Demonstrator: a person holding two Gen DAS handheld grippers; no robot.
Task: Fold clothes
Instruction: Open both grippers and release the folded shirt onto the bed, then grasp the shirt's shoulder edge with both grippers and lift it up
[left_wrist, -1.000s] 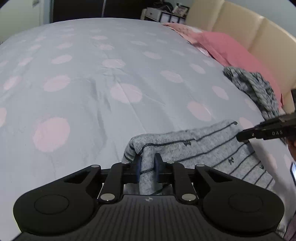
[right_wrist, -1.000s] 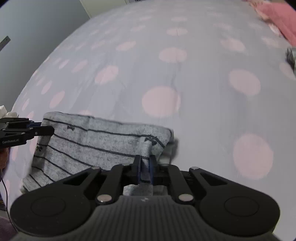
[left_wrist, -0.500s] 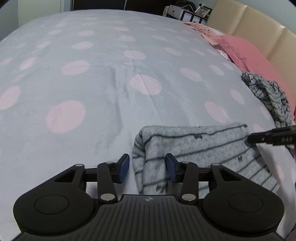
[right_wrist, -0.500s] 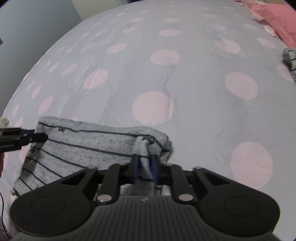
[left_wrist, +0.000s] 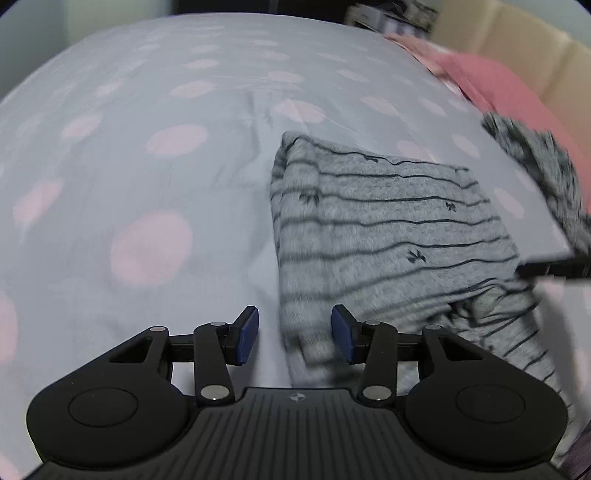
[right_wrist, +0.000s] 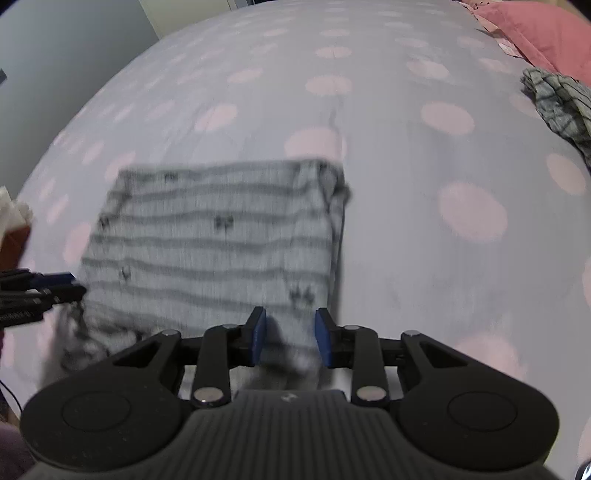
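Observation:
A grey knit garment with thin dark stripes and small bows (left_wrist: 388, 229) lies folded on the bed, also blurred in the right wrist view as the striped garment (right_wrist: 218, 240). My left gripper (left_wrist: 294, 339) is open at its near left corner, fabric lying between the blue pads without being pinched. My right gripper (right_wrist: 289, 338) is open over the garment's near right edge. Each view shows the other gripper's fingertips at the frame edge: right fingertips (left_wrist: 554, 267), left fingertips (right_wrist: 40, 291).
The bed sheet (left_wrist: 155, 166) is pale grey with pink dots. A crumpled dark grey patterned garment (left_wrist: 543, 166), (right_wrist: 561, 103) lies to the right near pink pillows (left_wrist: 509, 88). A beige headboard (left_wrist: 517, 33) stands behind them.
Both grippers let go of the striped garment: the left opened half a second ago, the right just now. The garment now lies flat and both grippers have pulled back.

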